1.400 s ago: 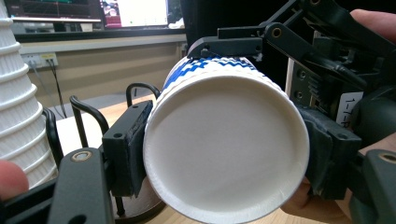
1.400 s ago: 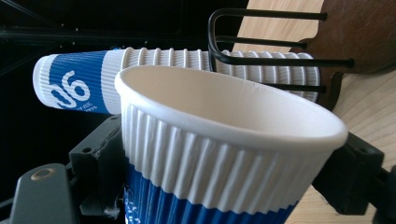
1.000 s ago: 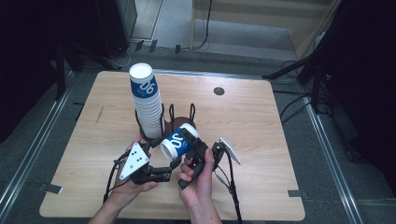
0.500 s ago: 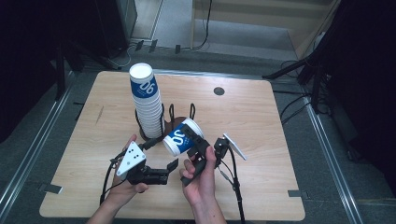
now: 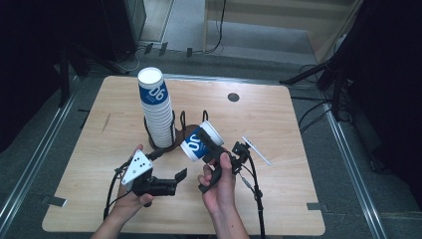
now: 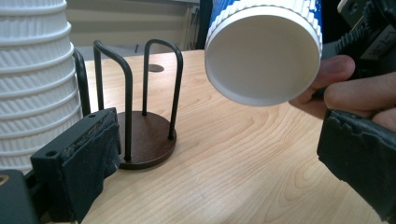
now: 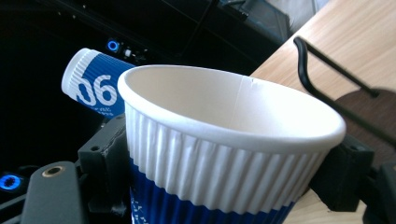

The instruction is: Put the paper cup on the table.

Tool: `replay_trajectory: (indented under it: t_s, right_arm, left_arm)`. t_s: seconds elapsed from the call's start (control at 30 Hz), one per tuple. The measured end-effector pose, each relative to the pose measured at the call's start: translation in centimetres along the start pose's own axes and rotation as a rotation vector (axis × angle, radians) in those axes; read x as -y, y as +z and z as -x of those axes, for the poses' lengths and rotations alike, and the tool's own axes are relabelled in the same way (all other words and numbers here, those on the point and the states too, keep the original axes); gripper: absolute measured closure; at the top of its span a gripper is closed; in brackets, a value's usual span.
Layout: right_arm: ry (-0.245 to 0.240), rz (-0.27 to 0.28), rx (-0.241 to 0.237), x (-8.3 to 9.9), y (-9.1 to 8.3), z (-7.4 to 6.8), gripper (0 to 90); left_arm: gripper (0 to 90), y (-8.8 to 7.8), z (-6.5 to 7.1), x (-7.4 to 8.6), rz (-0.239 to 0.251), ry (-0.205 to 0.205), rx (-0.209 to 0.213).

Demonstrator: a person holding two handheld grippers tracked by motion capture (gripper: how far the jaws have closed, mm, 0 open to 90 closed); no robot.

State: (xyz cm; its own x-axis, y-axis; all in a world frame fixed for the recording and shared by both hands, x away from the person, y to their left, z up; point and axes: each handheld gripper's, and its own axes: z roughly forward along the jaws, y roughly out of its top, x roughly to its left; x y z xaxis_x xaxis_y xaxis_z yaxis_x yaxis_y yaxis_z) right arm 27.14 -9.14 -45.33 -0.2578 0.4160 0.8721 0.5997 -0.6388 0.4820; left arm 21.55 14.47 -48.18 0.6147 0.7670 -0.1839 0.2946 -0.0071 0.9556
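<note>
A blue and white ribbed paper cup (image 5: 198,142) hangs tilted above the table, with my right gripper (image 5: 213,152) shut on its wall just below the rim. In the right gripper view the cup (image 7: 224,154) sits between both pads (image 7: 105,149). My left gripper (image 5: 180,178) is low at the front left, pointing at the cup; its jaws have just been opening and hold nothing. From the left gripper view (image 6: 224,154) the cup's open mouth (image 6: 264,60) faces me. A tall stack of matching cups (image 5: 157,112) stands in a black wire holder (image 5: 183,127).
The wooden table (image 5: 298,129) has a small dark round hole (image 5: 233,97) at the back. The holder's brown base and wire loops (image 6: 144,135) stand just right of the cup stack (image 6: 32,84). Dark stands and cables surround the table on the floor.
The left gripper's jaws have opened and drawn back from the cup toward the front left. The right hand has lifted the cup a little, away from the holder.
</note>
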Motion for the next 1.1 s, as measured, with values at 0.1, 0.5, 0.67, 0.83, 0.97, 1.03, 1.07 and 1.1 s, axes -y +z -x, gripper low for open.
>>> replay_trajectory:
  t_s: [0.1,0.5,0.67,0.83,0.97,1.03,1.07,1.1]
  right_arm:
    - [-0.046,0.010,0.018,-0.2,0.0,-0.2,19.4]
    - [-0.271,0.049,0.092,-0.8,-0.3,-1.6,19.3]
    - [-0.365,0.066,0.113,-1.1,-0.6,-2.0,19.2]
    - [-0.419,0.076,0.135,-1.6,-1.0,-1.6,19.2]
    - [-0.501,0.091,0.162,-1.8,-1.0,-1.5,19.2]
    - [-0.547,0.099,0.181,-1.9,-0.9,-1.4,19.1]
    - [-0.568,0.098,0.194,-1.9,-0.9,-1.4,19.1]
    - [-0.586,0.098,0.198,-1.9,-0.8,-1.3,19.1]
  left_arm:
    - [0.4,-0.2,-0.2,0.0,-0.005,-0.006,0.000]
    - [0.4,-0.9,-1.0,-0.1,-0.008,-0.004,-0.022]
    - [0.4,-1.5,-2.0,0.1,-0.008,-0.014,-0.049]
    - [0.4,-2.1,-3.0,0.6,-0.015,-0.019,-0.090]
    - [0.4,-2.7,-3.8,0.8,-0.012,-0.032,-0.120]
    - [0.4,-3.0,-4.2,0.9,-0.014,-0.029,-0.140]
    - [0.4,-3.1,-4.4,1.0,-0.011,-0.029,-0.149]
    - [0.4,-3.3,-4.6,1.0,-0.008,-0.032,-0.157]
